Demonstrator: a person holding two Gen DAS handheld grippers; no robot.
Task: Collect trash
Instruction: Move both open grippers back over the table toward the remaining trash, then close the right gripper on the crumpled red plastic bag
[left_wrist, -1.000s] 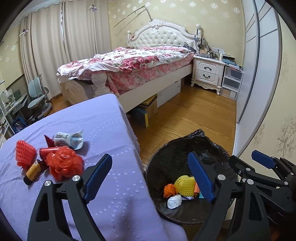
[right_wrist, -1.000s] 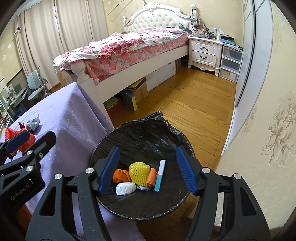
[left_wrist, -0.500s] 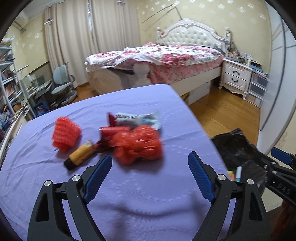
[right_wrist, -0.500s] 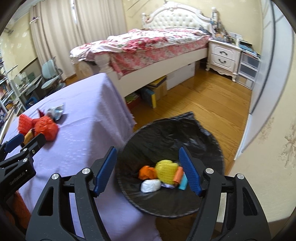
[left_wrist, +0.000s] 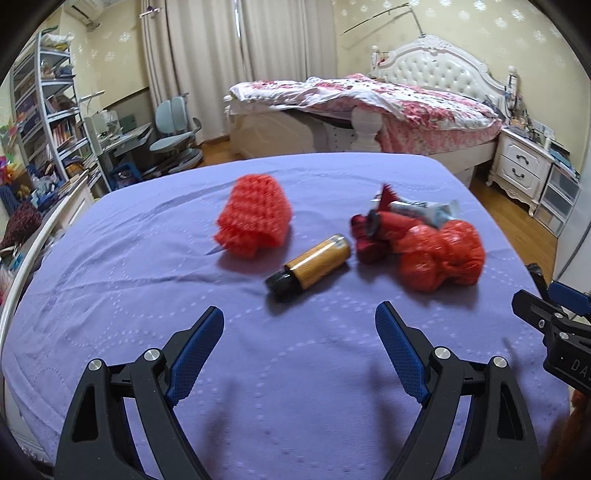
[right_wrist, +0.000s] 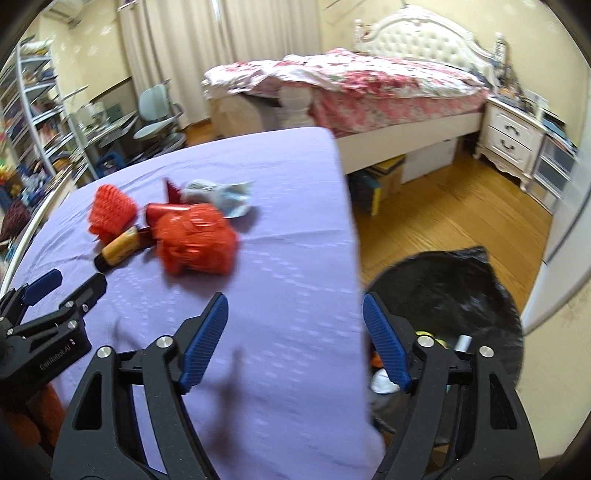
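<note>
Two views split the scene: only the right wrist view shows the black-lined bin (right_wrist: 461, 291) on the floor just beside the purple worktop (right_wrist: 288, 258), its contents largely hidden behind the right hand-held gripper (right_wrist: 295, 339), whose jaws are opening on nothing. The left hand-held gripper (left_wrist: 299, 354) gapes wide and empty near the amber bottle (left_wrist: 314, 266), red net (left_wrist: 255, 218) and blurred red bag (left_wrist: 443, 254), all on the worktop.

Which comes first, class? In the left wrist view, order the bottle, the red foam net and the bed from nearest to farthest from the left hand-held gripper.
1. Bottle: lying on the purple cloth, just ahead of the left hand-held gripper.
2. Red foam net: behind it, slightly left.
3. Bed: beyond the table, far right.
</note>
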